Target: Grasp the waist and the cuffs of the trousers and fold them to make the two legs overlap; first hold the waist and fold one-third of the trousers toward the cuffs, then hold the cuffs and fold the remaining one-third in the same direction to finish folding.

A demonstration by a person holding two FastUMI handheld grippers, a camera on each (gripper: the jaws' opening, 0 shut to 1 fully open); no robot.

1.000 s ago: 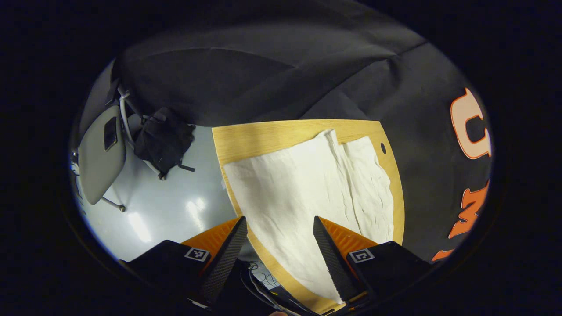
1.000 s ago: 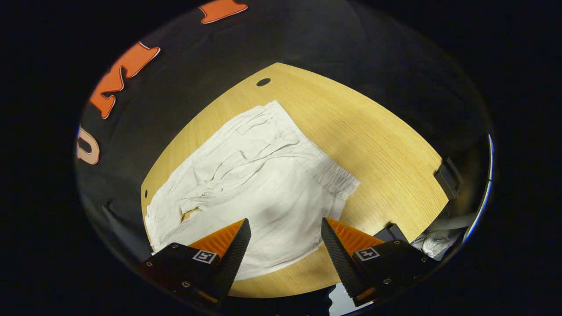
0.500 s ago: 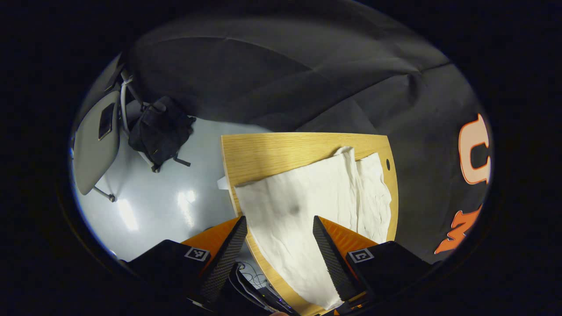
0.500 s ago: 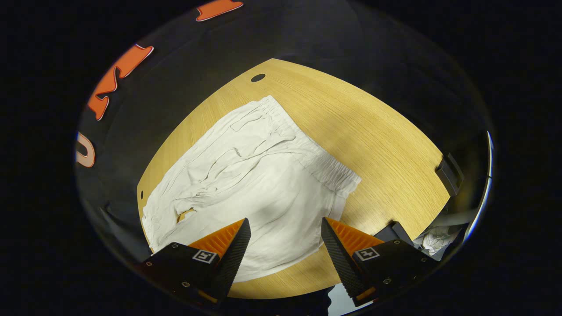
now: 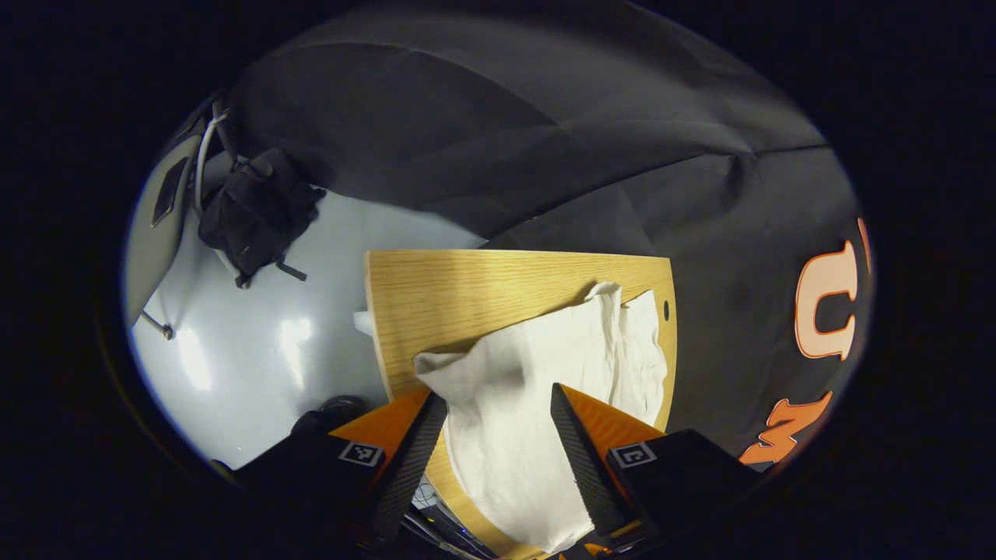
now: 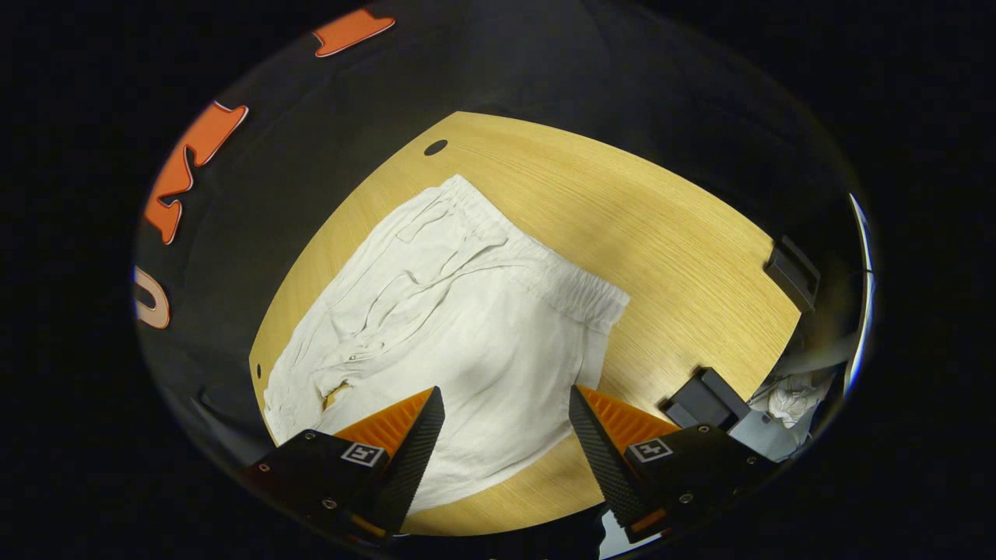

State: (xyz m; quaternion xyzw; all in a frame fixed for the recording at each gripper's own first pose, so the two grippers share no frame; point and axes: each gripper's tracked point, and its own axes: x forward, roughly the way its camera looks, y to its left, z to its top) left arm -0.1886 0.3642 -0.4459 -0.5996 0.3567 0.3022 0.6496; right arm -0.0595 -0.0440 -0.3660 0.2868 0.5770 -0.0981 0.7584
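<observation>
White trousers (image 6: 451, 311) lie flat on a wooden table (image 6: 661, 233), with the elastic waistband (image 6: 576, 288) toward the right in the right gripper view. My right gripper (image 6: 505, 390) hovers open over the near hip part of the cloth. In the left gripper view the leg end of the trousers (image 5: 545, 365) runs toward me across the table (image 5: 467, 288). Its near corner (image 5: 428, 365) looks bunched up by the table edge. My left gripper (image 5: 496, 400) is open, with the cloth lying between its fingers; I cannot tell whether they touch it.
The grey floor (image 5: 257, 342) lies left of the table, with a black bag (image 5: 253, 210) and a chair (image 5: 159, 233) on it. Two dark blocks (image 6: 790, 272) (image 6: 700, 397) sit at the table's right edge. The black cloth wall hangs close behind the table.
My left gripper has come in closer over the leg end, its fingers a little nearer together, and the cloth's near corner has bunched up. The right gripper has barely shifted.
</observation>
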